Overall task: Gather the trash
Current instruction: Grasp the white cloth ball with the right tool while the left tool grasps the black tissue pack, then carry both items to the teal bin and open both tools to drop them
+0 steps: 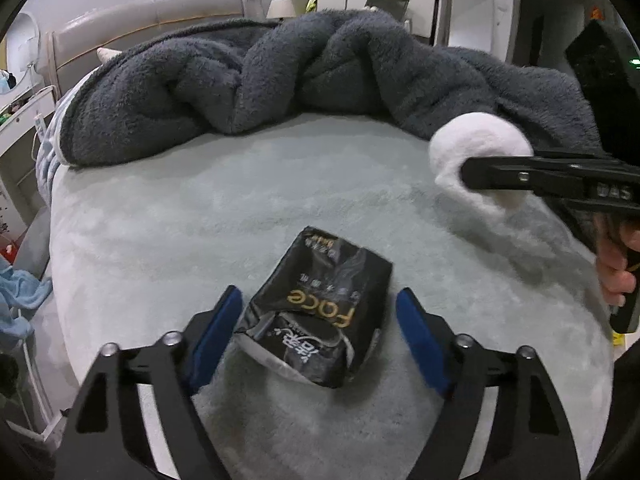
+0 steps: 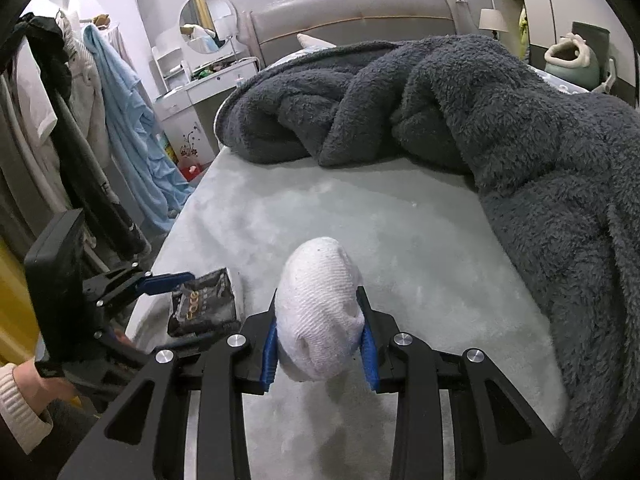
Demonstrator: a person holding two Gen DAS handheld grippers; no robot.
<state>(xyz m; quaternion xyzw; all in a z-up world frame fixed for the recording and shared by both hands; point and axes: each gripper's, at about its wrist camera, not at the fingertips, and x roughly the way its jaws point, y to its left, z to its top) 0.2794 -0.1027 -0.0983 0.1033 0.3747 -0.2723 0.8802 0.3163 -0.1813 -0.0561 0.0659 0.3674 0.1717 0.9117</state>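
Observation:
A crumpled black tissue pack (image 1: 320, 312) with gold lettering lies on the pale grey bed cover (image 1: 180, 220) near its front edge. My left gripper (image 1: 319, 296) stands open astride it. The left blue pad (image 1: 218, 328) is at the pack's side and the right pad (image 1: 420, 336) is a little clear of it. My right gripper (image 2: 319, 320) is shut on a balled white sock (image 2: 320, 300), lifted just above the cover. From the left wrist view that sock (image 1: 476, 140) shows at the right, with the right gripper's black fingers (image 1: 520, 176) across it. The pack (image 2: 204, 304) also shows at lower left of the right wrist view.
A thick dark grey fleece blanket (image 2: 500, 120) is heaped across the far and right side of the bed, below a padded headboard (image 2: 352, 20). Clothes hang on a rack (image 2: 100, 100) left of the bed, beside a white dressing table (image 2: 200, 88). A hand (image 1: 616, 276) holds the right gripper's handle.

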